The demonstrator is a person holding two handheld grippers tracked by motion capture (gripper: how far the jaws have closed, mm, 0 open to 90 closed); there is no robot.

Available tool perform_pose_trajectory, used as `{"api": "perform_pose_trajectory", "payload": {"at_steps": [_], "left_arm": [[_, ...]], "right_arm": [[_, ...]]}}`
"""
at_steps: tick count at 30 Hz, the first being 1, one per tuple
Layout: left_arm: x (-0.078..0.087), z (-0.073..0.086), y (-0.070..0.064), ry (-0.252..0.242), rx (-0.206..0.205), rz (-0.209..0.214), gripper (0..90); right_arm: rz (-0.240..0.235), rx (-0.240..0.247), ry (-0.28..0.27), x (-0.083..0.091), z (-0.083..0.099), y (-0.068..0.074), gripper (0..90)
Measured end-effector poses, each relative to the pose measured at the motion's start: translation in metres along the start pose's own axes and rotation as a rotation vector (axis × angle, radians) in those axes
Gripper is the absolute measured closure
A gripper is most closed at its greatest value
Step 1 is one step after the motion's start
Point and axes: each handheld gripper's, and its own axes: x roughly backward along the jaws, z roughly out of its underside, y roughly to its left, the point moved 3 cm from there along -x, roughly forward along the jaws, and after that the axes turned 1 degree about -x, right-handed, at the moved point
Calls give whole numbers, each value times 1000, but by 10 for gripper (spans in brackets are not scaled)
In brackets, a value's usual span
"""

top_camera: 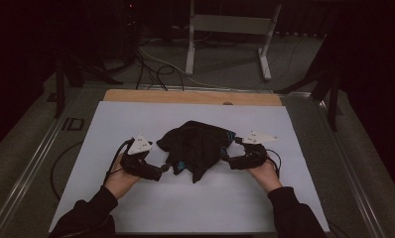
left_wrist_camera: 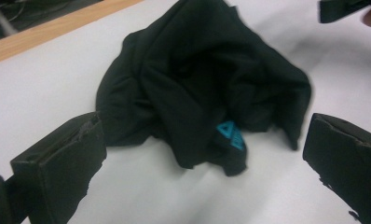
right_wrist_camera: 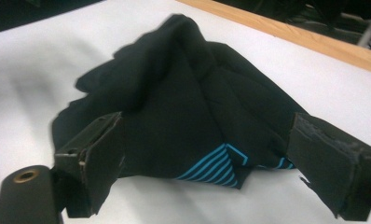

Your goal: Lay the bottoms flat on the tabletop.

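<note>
A crumpled black garment [top_camera: 198, 148] with blue markings lies mid-worktop [top_camera: 136, 119] on the white surface. The left gripper [top_camera: 158, 171] and right gripper [top_camera: 229, 157] flank it, jaws wide apart, holding nothing.

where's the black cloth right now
In the high view the crumpled black cloth lies mid-table on the white sheet, between the left gripper and the right gripper, both with open jaws facing it.
</note>
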Motion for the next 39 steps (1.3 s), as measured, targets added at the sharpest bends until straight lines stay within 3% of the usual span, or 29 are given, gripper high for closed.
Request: {"api": "perform_pose_trajectory", "payload": {"at_steps": [4,8,9,11,15,20,24,28,33,36,39], "left_arm": [[-14,0,5,27,22,11,12],[-20,0,7,46,27,15,28],[-30,1,7,78,9,28,30],[-35,3,6,94,-4,34,52],[-46,8,8,117,21,14,109],[-51,11,10,124,34,26,163],[-63,15,11,153,37,32,214],[-74,18,14,183,56,39,237],[-80,21,15,176,74,46,425],[-79,21,15,171,69,58,609],[-75,19,14,157,56,70,814]], "right_arm": [[-24,-45,11,-9,4,0,116],[-9,-54,27,-14,6,-1,148],[12,-54,41,-18,8,-3,184],[19,-66,55,-22,11,-5,206],[42,-91,97,-31,17,-6,248],[28,-87,153,-39,24,-5,263],[59,-82,175,-46,25,-5,310],[57,-68,202,-51,25,-5,371],[64,-54,220,-54,25,-3,609],[73,-52,213,-52,24,-4,790],[66,-65,203,-49,24,-5,885]]}}
